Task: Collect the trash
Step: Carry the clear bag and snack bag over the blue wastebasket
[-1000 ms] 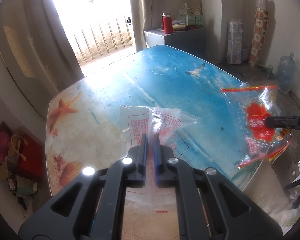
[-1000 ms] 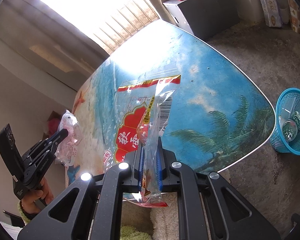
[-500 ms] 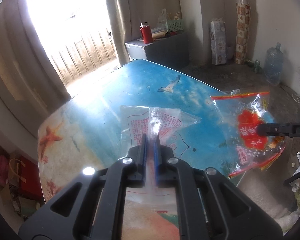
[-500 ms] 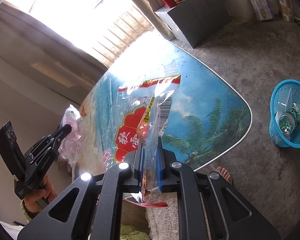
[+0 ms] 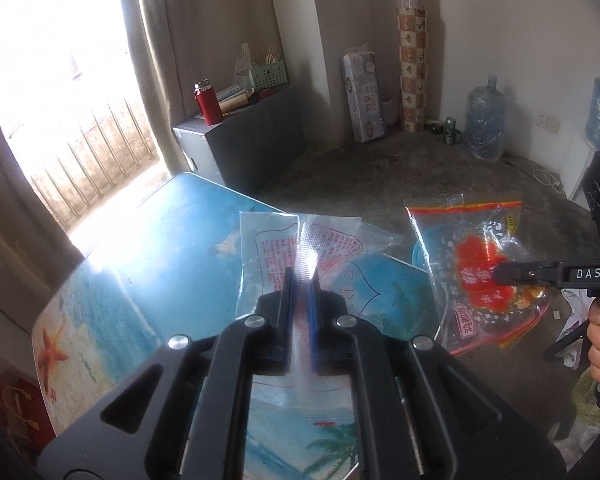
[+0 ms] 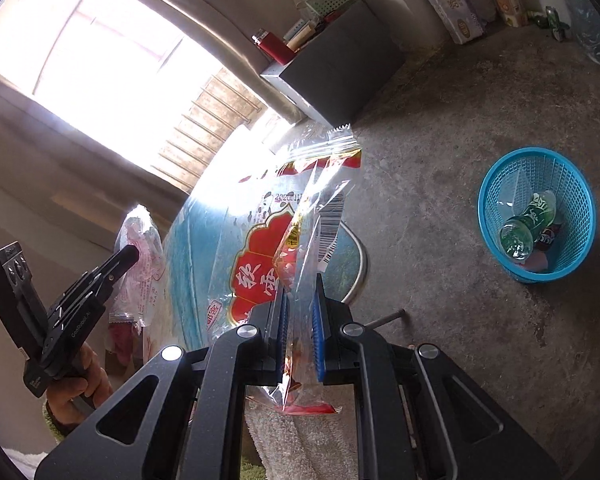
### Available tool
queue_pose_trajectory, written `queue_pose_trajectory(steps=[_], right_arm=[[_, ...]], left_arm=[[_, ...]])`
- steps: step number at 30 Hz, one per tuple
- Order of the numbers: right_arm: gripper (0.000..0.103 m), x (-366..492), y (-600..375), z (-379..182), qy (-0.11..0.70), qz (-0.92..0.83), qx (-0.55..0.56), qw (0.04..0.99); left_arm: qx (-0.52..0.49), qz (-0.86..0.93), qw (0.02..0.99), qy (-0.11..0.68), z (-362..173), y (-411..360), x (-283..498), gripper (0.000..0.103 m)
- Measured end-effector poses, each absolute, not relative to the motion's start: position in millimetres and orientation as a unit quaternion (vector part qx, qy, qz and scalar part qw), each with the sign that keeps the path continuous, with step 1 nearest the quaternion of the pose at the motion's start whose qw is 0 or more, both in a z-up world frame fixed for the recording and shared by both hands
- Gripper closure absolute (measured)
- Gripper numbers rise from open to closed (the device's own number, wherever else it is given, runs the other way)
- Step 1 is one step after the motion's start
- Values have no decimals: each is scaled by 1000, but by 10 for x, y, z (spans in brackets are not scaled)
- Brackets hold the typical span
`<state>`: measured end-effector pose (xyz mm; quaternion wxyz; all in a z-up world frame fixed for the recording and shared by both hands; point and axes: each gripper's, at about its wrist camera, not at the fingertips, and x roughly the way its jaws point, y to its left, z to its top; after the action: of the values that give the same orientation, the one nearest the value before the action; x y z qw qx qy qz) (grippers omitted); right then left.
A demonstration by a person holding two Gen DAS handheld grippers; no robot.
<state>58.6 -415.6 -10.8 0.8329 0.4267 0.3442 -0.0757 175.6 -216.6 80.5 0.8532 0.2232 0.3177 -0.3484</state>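
The left hand-held gripper (image 5: 302, 280) is closed on a clear crinkled plastic wrapper printed with red text (image 5: 300, 248), which is held in the air above the far right corner of the glossy worktop printed with a blue beach scene (image 5: 148, 280). The right hand-held gripper (image 6: 299, 312) is clamped on a clear plastic snack bag with a red scalloped label and red trim (image 6: 268, 264); the bag is held upright off the worktop, beyond its right edge, and a barcode is seen on its back. A round blue plastic mesh basket (image 6: 496, 216) is seen on the grey concrete floor (image 6: 440, 140), well apart from the worktop, with a green-labelled plastic bottle (image 6: 528, 224) lying inside. A red flask (image 5: 208, 104) is seen on a dark cabinet (image 5: 260, 136) by the curtain
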Motion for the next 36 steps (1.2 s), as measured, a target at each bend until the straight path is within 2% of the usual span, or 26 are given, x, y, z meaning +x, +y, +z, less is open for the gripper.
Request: queue_pose_trajectory(steps=[12,21,28,36], right_arm=[[92,-482,-4937,-292,308,-232,461,799],[92,-862,-5372,-618,313,-325,462,764],[92,-882,-5765,-839,351,-381,421,744],[92,-611,-6211,-1395,415,-405,399,711]], left_arm=[[223,-449,800,329,679,-3177,1485,98],[159,-519,737,403,395,-4070,1465,98],[84,-543,697,461,-362,-4748,1268,98],[112,-515,693,492,-1458,-5211,1195,98]])
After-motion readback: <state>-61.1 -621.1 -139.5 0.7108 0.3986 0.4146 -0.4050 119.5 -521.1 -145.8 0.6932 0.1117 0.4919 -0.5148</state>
